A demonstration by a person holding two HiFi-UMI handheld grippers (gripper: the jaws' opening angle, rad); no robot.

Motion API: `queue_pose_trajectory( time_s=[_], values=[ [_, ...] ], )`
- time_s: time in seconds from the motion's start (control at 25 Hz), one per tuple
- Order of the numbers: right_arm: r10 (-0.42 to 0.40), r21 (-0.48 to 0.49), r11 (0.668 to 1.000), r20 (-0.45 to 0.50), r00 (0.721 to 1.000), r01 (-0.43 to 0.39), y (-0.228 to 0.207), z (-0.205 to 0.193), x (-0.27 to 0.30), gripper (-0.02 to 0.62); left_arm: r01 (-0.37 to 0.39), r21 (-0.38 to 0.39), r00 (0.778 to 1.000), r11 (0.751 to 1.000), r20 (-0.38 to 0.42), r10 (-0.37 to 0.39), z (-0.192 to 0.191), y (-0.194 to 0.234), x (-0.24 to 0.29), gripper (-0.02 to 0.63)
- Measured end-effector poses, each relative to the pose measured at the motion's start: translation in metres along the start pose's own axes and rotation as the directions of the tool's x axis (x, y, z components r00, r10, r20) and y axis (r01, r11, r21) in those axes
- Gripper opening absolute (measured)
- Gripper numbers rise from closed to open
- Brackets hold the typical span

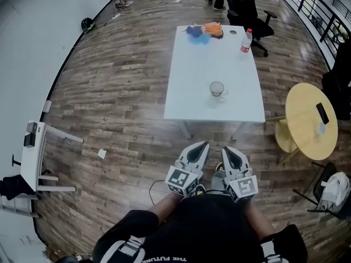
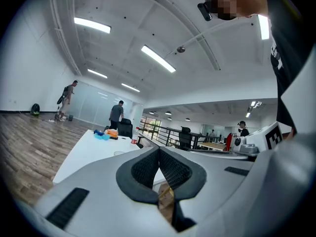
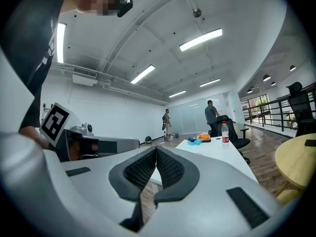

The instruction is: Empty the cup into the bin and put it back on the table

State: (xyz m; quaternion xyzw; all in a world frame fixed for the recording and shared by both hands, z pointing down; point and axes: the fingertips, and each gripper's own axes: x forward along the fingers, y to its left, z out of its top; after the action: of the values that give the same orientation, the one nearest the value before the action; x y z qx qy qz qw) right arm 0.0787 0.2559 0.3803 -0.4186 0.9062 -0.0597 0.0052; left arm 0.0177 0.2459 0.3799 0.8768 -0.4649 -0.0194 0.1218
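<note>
Our left claw (image 1: 204, 145) and right claw (image 1: 226, 149) are closed and empty, over open floor (image 1: 120, 92) short of the counter's (image 1: 197, 111) near edge; the cup (image 1: 218, 89) stands clear of its edges.

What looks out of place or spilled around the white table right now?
Nothing looks spilled. The cup stands upright on the table, and so does the bottle near its far end. The one stray thing is a small white scrap on the floor to the table's left.
</note>
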Motion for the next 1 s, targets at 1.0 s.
queue_pose_trajectory(
  time_s=[1.0],
  values=[
    [-0.008, 0.02, 1.0, -0.03, 1.0, 0.009, -0.196, 0.004, 0.129, 0.015, -0.073, 0.078, 0.991, 0.994, -0.103, 0.081, 0.016, 0.089, 0.206, 0.02]
  ],
)
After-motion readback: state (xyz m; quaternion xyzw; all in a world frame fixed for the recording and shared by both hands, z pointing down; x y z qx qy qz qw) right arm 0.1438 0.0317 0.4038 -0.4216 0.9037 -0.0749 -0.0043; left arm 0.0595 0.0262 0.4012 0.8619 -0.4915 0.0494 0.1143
